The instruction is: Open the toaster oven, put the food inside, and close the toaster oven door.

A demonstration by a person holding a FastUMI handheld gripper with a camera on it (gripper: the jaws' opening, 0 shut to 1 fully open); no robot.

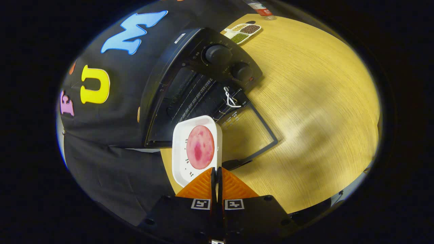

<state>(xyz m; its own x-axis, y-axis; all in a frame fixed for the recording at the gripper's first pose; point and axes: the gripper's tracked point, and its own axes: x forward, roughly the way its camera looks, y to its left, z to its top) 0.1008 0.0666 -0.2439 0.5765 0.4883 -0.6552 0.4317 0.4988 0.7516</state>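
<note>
The hand-held gripper [216, 173] has its two fingers pressed nearly together, pinching the near rim of a white square plastic plate [183, 149] between them, so the plate stands out just ahead of the fingertips. On that plate lies a round pink slice of food [200, 147], darker red at its middle, filling most of the plate's floor. Beyond the plate, toward twelve o'clock from the fingers, sits the black toaster oven [190, 74] on the pale wooden table [312, 112], seen tilted in this view. Its glass door [247, 135] is swung fully down and lies flat toward the table, at about one o'clock from the fingertips, just beside the plate's far right edge. The dark open cavity shows wire rack bars [195, 98], and a short white cord loop [230, 98] hangs near the door's hinge edge. Two round black knobs [218, 54] sit on the oven's control panel. Farther off, at about one o'clock past the oven, a white divided tray of beans and grains [243, 33] rests on the table, and a clear bottle with a red label [261, 8] stands just beyond it.
</note>
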